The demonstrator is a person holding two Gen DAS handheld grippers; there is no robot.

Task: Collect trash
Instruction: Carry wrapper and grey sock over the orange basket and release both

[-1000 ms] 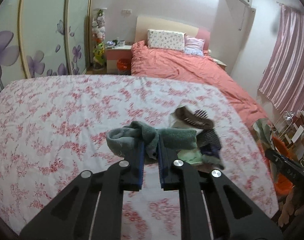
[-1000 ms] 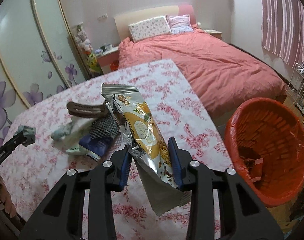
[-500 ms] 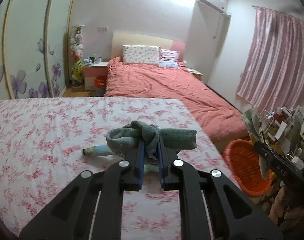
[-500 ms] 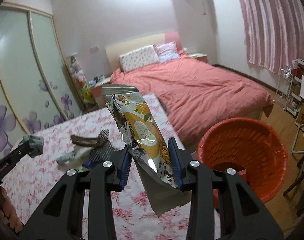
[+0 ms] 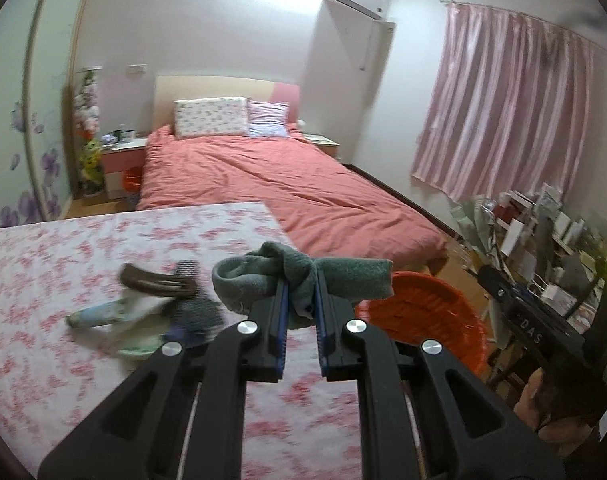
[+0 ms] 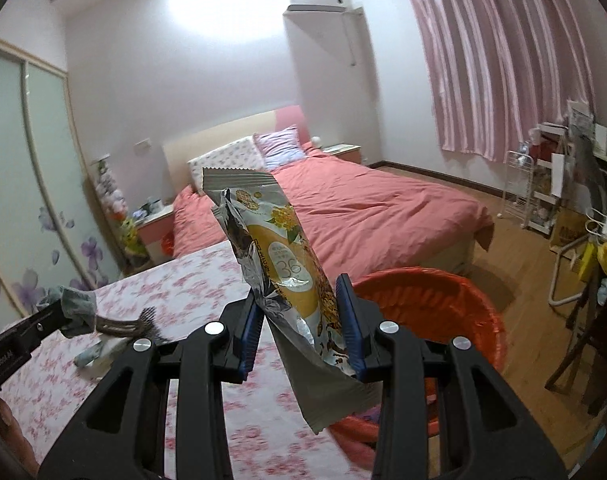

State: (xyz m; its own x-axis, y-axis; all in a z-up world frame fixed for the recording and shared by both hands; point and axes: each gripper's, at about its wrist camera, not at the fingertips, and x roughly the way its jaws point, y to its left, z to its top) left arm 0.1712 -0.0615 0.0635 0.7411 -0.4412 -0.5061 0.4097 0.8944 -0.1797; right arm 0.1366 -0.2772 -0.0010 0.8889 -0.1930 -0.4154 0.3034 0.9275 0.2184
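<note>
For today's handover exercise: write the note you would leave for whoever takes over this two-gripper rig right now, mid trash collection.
Left gripper: shut on a grey-green sock.
Right gripper: shut on a foil snack wrapper, raised near the orange bin.
Bin stands on the floor beside the floral bed.
Done: both items lifted.
Left: neither dropped yet; a small pile stays on the bed, too blurred to identify.
</note>
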